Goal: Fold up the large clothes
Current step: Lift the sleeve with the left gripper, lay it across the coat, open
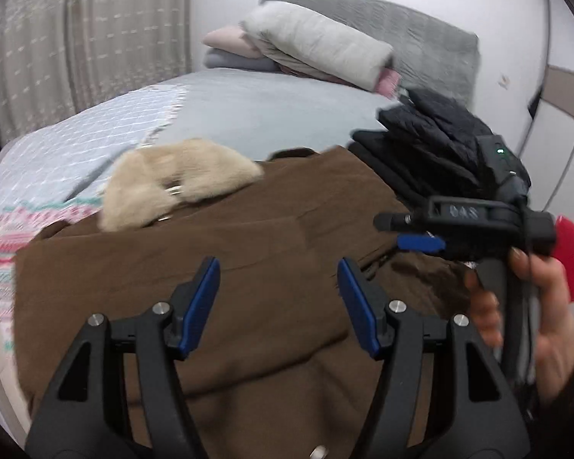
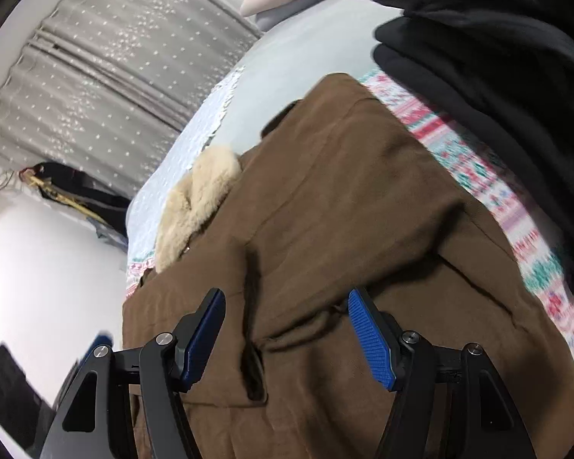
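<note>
Brown coat [image 1: 218,267] lies folded on bed [image 1: 271,111], apparently ungripped.

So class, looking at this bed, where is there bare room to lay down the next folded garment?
The plain grey bedspread is bare between the brown coat and the stacked pillows, and leftwards onto the quilted part toward the curtain. The side with the black clothes pile is crowded.
</note>
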